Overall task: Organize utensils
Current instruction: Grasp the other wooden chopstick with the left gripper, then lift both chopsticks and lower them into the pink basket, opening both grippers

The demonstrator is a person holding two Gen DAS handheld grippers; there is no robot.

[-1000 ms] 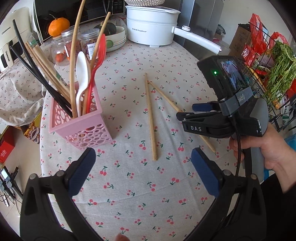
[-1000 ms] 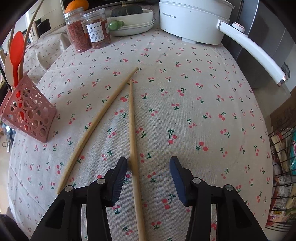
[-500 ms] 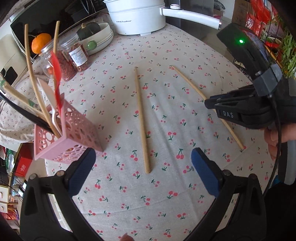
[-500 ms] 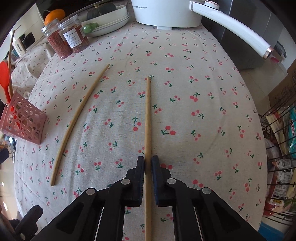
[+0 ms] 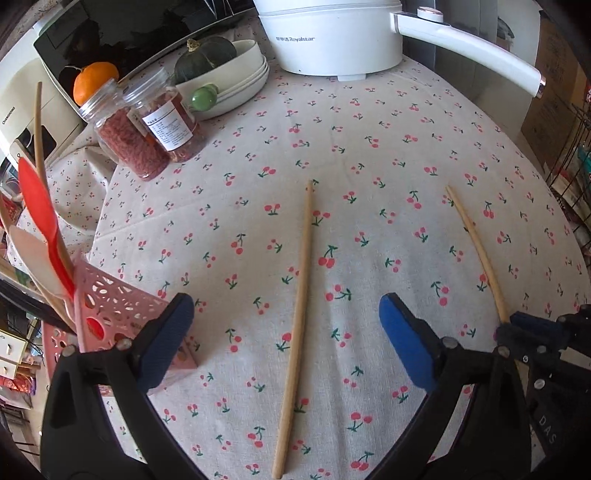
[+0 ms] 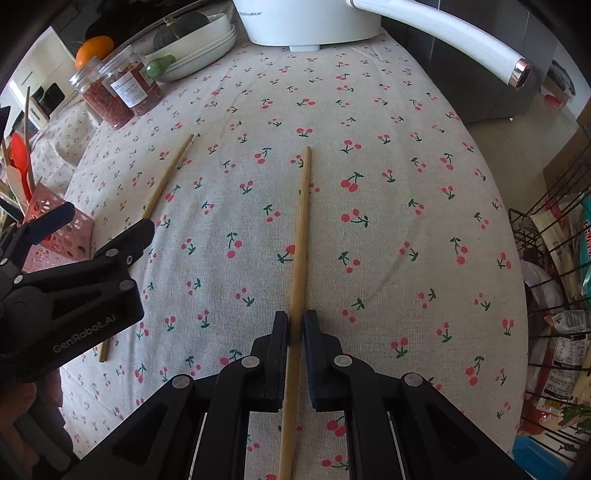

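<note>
Two long wooden chopsticks lie on the cherry-print tablecloth. My right gripper [image 6: 295, 321] is shut on the near part of one chopstick [image 6: 301, 221], which runs away from me between the pads. In the left wrist view that chopstick [image 5: 476, 251] is at the right, with the right gripper [image 5: 517, 321] at its near end. My left gripper [image 5: 284, 314] is open, and the other chopstick [image 5: 299, 295] lies on the cloth below the gap, untouched. The pink utensil holder [image 5: 110, 310] with spoons and chopsticks stands at the left, behind the left finger.
Two jars of red dried goods [image 5: 147, 136], stacked bowls with a green squash [image 5: 229, 81] and a white electric pot [image 5: 332, 33] with a long handle stand at the back. A wire rack of packets [image 6: 554, 277] is beside the table's right edge.
My right gripper closed on its chopstick and turned it straight. The left gripper swung right and down over the other chopstick; the pink holder slid to the view's left edge.
</note>
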